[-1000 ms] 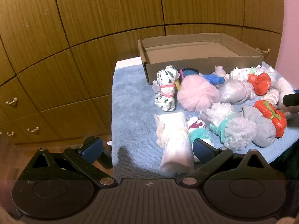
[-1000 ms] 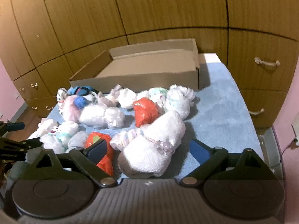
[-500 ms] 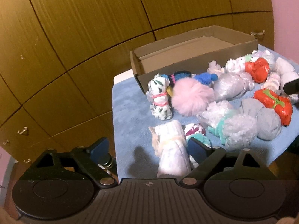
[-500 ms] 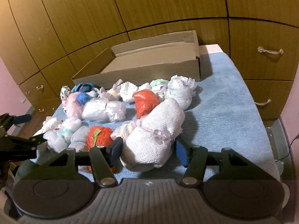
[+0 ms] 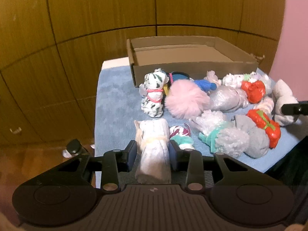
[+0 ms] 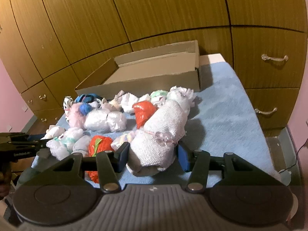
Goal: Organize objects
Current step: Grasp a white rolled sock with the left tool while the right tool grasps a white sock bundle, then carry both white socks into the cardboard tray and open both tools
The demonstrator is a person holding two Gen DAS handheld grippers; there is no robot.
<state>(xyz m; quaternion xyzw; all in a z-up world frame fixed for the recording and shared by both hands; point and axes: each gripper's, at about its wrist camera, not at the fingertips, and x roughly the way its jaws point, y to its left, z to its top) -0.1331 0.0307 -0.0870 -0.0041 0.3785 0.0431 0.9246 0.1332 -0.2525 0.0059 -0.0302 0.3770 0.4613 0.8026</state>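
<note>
A white rolled bundle (image 5: 154, 134) tied with a cream band lies at the near left edge of the blue mat (image 5: 115, 100). My left gripper (image 5: 153, 151) is closing on it, and both pads touch its sides. A bigger white knitted towel roll (image 6: 163, 127) with a pink ribbon lies on the mat's near right part. The right gripper (image 6: 152, 156) is closing too, with its pads against that roll. An empty cardboard box (image 5: 192, 71) stands at the back of the mat.
Between the grippers and the box lie a spotted plush dog (image 5: 154, 96), a pink pom-pom (image 5: 186, 100), red wrapped bundles (image 5: 263, 123) and several white wrapped ones. Wooden cupboards with drawers (image 6: 269, 73) surround the table. A small dark thing (image 5: 73, 146) lies on the floor at left.
Both grippers went from wide open to closed around their rolls. The left view swung and now sits closer over the white bundle. The right gripper barely moved.
</note>
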